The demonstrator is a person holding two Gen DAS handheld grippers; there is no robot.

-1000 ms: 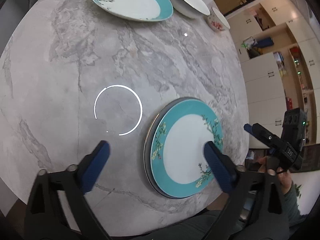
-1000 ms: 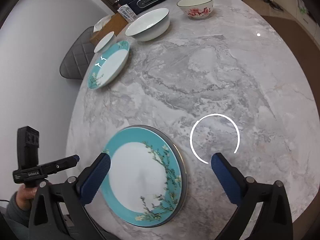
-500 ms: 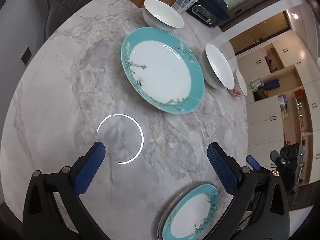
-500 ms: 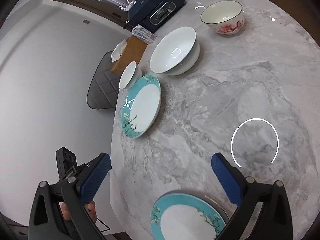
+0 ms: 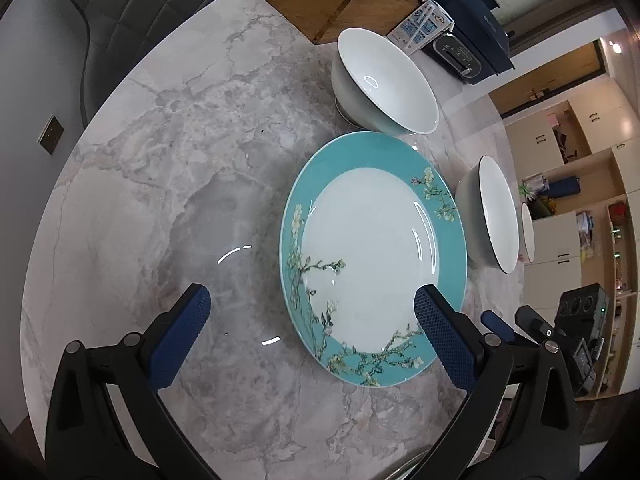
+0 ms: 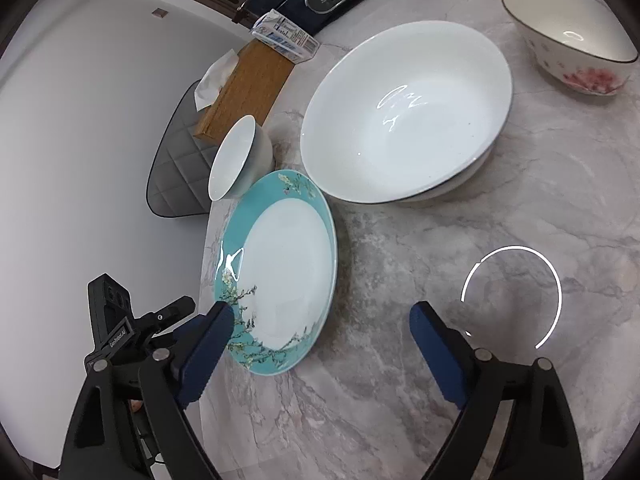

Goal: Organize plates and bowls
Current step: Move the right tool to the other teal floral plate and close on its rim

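We hold our left tool (image 5: 308,312) wide open above the marble table (image 5: 160,184), its right finger over the near rim of the teal plate (image 5: 372,256), nothing gripped; the small white bowl (image 5: 384,80) sits at the plate's far edge, the large white bowl (image 6: 404,112) to its right, then our right tool (image 6: 320,332), closing and empty, and the pink-flowered bowl (image 6: 572,36) far right

Black left tool (image 5: 306,320), blue textured pads (image 5: 444,340), silver screws
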